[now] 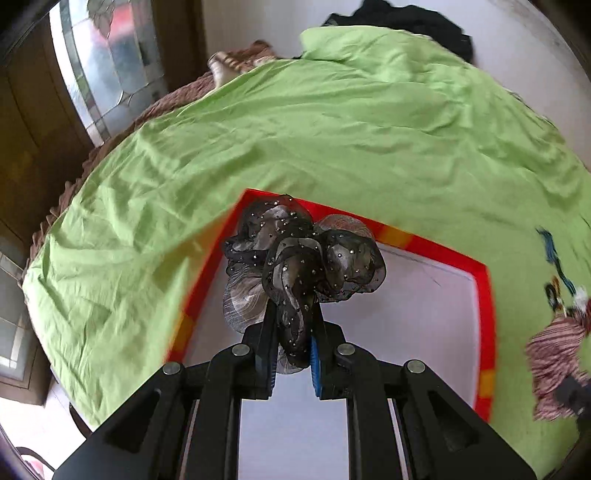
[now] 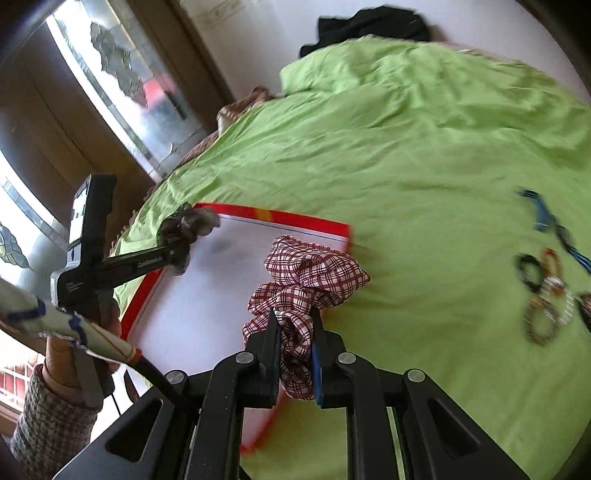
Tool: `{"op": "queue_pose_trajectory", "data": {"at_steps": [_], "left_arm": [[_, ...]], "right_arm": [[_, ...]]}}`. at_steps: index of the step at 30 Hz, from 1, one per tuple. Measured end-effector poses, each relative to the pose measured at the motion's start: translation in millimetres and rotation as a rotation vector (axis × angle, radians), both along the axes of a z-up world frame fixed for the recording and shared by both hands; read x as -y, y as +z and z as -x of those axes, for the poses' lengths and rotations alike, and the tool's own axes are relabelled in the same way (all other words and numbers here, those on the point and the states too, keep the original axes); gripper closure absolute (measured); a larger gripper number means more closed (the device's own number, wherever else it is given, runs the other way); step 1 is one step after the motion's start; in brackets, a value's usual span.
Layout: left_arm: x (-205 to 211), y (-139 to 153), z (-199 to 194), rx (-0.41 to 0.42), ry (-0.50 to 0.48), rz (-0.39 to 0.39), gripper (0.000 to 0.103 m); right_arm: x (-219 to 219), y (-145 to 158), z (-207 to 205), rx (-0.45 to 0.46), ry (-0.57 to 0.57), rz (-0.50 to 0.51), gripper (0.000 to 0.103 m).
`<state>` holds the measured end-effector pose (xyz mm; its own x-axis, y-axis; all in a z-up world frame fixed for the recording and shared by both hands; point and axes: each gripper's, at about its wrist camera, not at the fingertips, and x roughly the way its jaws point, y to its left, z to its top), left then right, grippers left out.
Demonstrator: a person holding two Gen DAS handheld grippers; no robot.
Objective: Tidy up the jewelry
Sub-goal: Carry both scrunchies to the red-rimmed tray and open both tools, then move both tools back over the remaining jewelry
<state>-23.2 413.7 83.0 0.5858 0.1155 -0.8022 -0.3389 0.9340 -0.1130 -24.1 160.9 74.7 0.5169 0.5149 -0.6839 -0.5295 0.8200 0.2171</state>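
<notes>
My left gripper point(image 1: 293, 314) is shut on a black sheer sequinned scrunchie point(image 1: 303, 258) and holds it over a white box with a red rim point(image 1: 484, 314). My right gripper point(image 2: 295, 317) is shut on a red and white plaid scrunchie point(image 2: 310, 273), near the box's right edge point(image 2: 314, 223). In the right wrist view the left gripper point(image 2: 173, 254) holds the black scrunchie point(image 2: 188, 225) over the box's left side. The plaid scrunchie also shows at the right edge of the left wrist view point(image 1: 554, 365). Several bracelets and hair ties point(image 2: 543, 291) lie on the green sheet at the right.
The green bedsheet point(image 1: 332, 129) covers the bed, over a brown blanket point(image 1: 177, 96) at its left edge. Black clothing point(image 2: 369, 26) lies at the far end by the wall. A glass-panelled wooden door point(image 2: 122, 85) stands at the left. A blue item point(image 2: 543, 214) lies by the bracelets.
</notes>
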Motion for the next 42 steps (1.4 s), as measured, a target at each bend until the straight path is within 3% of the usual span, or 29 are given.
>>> {"op": "queue_pose_trajectory", "data": {"at_steps": [5, 7, 9, 10, 11, 13, 16, 21, 24, 26, 30, 32, 35, 38, 42], "left_arm": [[-23.8, -11.4, -19.9, 0.003, 0.017, 0.028, 0.082], [-26.6, -15.2, -22.9, 0.0, 0.013, 0.029, 0.071], [-28.5, -17.2, -20.3, 0.012, 0.004, 0.059, 0.066], [-29.0, -17.0, -17.3, 0.02, 0.0, 0.074, 0.065], [-28.5, -15.2, -12.2, 0.031, -0.008, 0.093, 0.064], [-28.0, -12.0, -3.6, 0.042, -0.004, 0.119, 0.061], [-25.8, -1.0, 16.4, 0.067, 0.018, 0.162, 0.061], [6.3, 34.1, 62.8, 0.106, 0.024, 0.107, 0.06], [37.2, 61.7, 94.2, 0.138, 0.003, 0.137, 0.052], [70.7, 85.4, 115.3, 0.163, -0.064, 0.175, 0.052], [159.9, 140.5, 162.4, 0.203, -0.316, 0.225, 0.05], [201.3, 165.0, 184.0, 0.203, -0.44, 0.253, 0.038], [259.1, 201.4, 219.4, 0.203, -0.59, 0.264, 0.031], [303.9, 233.8, 252.5, 0.254, -0.664, 0.175, 0.028], [341.4, 256.6, 278.5, 0.323, -0.66, 0.045, 0.022]], "right_arm": [[-53.3, -25.8, -41.9, -0.023, 0.01, 0.067, 0.087], [-65.5, -34.6, -56.6, -0.022, -0.006, 0.104, 0.085], [-69.9, -41.2, -69.3, -0.02, -0.019, 0.125, 0.068], [-69.1, -40.9, -70.9, -0.017, -0.023, 0.124, 0.055], [-66.6, -38.5, -69.8, -0.006, -0.027, 0.117, 0.045], [-58.4, -30.9, -64.0, 0.022, -0.033, 0.103, 0.039], [-37.4, -17.5, -50.1, 0.044, -0.043, 0.08, 0.039], [19.1, -2.3, -15.6, 0.066, -0.086, 0.056, 0.036], [59.1, -3.2, 5.9, 0.053, -0.138, 0.051, 0.035], [93.4, -9.3, 22.4, 0.021, -0.182, 0.033, 0.034], [154.1, -26.1, 44.1, -0.034, -0.273, 0.008, 0.034], [187.9, -37.9, 54.5, -0.073, -0.328, -0.015, 0.034], [238.8, -58.2, 69.1, -0.144, -0.408, -0.053, 0.034], [284.9, -74.2, 82.4, -0.194, -0.487, -0.067, 0.034], [341.3, -87.5, 103.3, -0.232, -0.599, -0.124, 0.034]]}}
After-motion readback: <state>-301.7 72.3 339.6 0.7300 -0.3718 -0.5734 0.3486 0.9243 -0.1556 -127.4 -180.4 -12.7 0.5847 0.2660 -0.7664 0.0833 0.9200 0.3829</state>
